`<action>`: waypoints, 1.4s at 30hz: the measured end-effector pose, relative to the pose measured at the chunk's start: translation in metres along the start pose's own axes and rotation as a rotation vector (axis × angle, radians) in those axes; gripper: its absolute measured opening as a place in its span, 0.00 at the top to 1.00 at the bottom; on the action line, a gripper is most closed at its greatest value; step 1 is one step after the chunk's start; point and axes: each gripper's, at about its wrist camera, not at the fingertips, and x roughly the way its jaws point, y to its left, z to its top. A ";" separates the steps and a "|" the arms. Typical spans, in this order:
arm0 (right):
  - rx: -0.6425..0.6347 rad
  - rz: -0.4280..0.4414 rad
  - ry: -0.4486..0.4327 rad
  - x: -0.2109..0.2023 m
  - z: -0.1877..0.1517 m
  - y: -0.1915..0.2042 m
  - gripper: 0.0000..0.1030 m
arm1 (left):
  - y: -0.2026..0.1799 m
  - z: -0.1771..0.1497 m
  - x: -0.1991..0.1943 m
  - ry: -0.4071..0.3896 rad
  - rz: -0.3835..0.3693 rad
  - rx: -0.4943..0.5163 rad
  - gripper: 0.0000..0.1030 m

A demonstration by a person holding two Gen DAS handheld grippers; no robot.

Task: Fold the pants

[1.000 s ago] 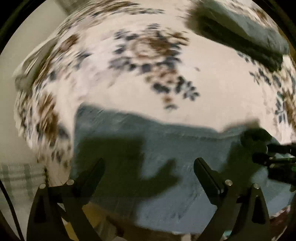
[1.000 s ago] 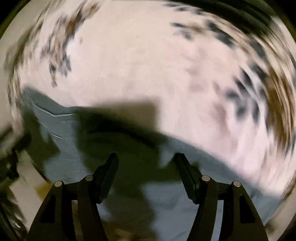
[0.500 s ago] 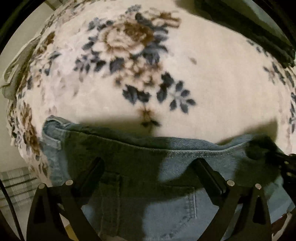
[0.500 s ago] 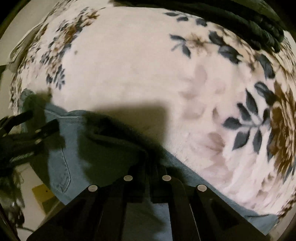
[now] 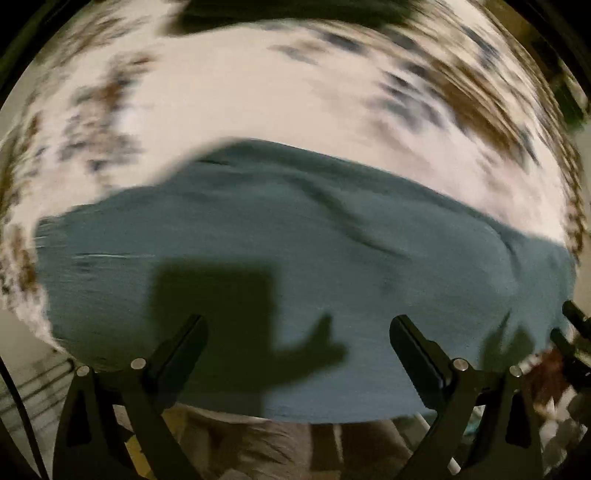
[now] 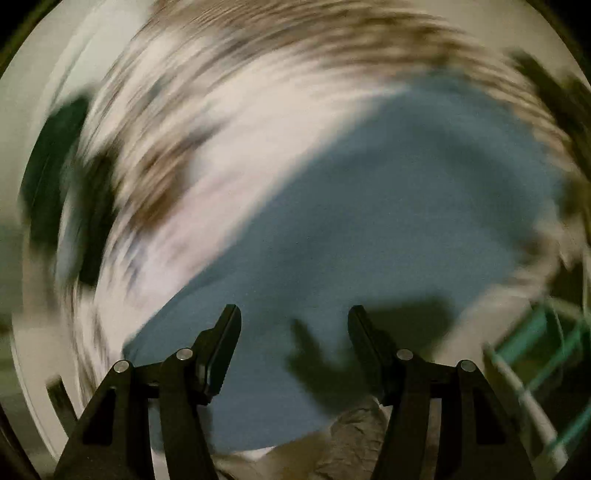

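The blue denim pants point(image 5: 295, 258) lie flat on a floral bedspread point(image 5: 258, 92), filling the lower half of the left wrist view. They also show in the right wrist view point(image 6: 388, 221). Both views are motion-blurred. My left gripper point(image 5: 297, 332) is open and empty, hovering over the near part of the pants. My right gripper point(image 6: 293, 321) is open and empty above the pants. The other gripper's tips point(image 5: 572, 332) show at the right edge of the left wrist view.
A dark folded garment point(image 5: 288, 14) lies at the far side of the bed. The bed's near edge and beige fabric point(image 6: 351, 443) sit below the grippers. A green and white object point(image 6: 546, 350) is at the right.
The right gripper was shut on the pants' waistband half a second ago and is now open. Both grippers have swung fast; more of the pants now lies spread in view.
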 end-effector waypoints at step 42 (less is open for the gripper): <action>0.337 0.467 -0.038 0.050 0.106 -0.178 0.83 | -0.198 0.028 0.105 0.189 0.001 0.111 0.00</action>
